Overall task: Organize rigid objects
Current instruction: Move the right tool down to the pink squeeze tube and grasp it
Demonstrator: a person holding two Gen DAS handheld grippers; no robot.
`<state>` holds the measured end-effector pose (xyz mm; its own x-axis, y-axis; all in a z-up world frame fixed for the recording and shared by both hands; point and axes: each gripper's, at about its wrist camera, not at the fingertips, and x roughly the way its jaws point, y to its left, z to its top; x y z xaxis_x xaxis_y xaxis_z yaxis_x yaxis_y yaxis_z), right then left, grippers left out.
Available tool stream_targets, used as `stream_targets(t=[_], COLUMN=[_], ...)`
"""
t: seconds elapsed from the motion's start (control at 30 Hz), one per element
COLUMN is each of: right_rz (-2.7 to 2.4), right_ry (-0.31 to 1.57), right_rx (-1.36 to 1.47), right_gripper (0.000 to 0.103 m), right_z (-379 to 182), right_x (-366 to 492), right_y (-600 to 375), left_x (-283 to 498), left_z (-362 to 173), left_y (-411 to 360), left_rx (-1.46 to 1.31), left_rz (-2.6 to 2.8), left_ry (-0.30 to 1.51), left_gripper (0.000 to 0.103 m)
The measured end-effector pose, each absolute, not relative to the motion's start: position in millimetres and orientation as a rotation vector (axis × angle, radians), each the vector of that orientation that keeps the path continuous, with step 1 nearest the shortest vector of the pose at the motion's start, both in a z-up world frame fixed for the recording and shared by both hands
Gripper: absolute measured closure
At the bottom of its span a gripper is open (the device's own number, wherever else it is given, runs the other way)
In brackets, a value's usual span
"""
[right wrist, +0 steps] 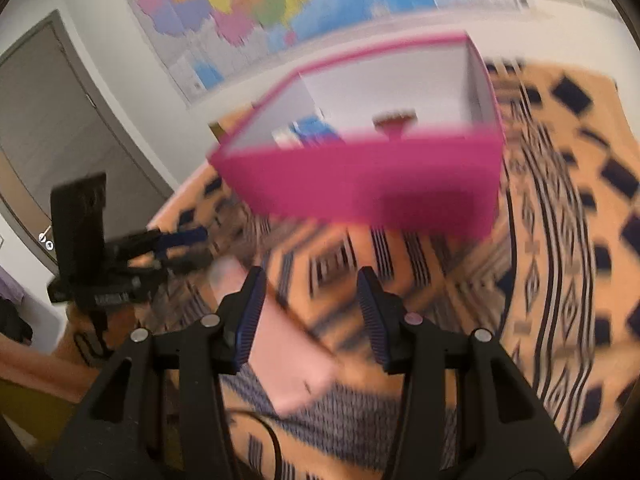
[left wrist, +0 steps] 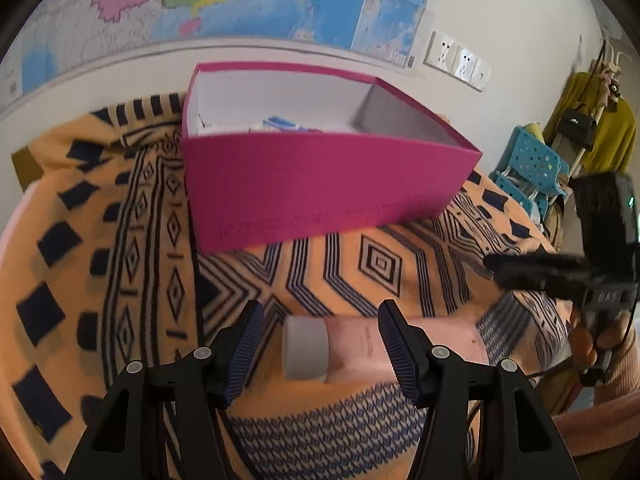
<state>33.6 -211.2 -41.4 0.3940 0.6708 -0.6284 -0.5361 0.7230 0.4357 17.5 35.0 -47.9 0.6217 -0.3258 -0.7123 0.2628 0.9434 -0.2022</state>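
Blur hides the contents of the open magenta cardboard box point(left wrist: 320, 184); its printed lines are unreadable. The left gripper point(left wrist: 320, 344) straddles, jaws apart, a pale pink tube with a white cap point(left wrist: 352, 350). The right gripper point(right wrist: 310, 312) gapes empty.

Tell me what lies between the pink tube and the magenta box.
Only bare patterned cloth lies between the pink tube and the magenta box, clearest in the left wrist view.

Bare patterned cloth point(left wrist: 360, 264) lies open before the tall magenta box point(left wrist: 320, 184) (its top open).
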Motion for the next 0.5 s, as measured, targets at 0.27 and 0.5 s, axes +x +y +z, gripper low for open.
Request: stream_targets(t=[0.27,0.5], right_rz=[0.746,0.758], right_ry=[0.983,1.021], right_rx=[0.228,0.24], right_gripper=[0.054,0.054], right_z=[-75.2,-83.7], right_x=[12.8,0.7], right_y=[-221.1,-217.6], left_x=[10.6,8.7], left_z=[-58.1,-62.4], left_y=[30.5,28.0], left_rx=[-0.095,-0.09], left_rz=[-0.35,-0.36], left_ry=[0.868,0.886], left_gripper=[0.042,0.042])
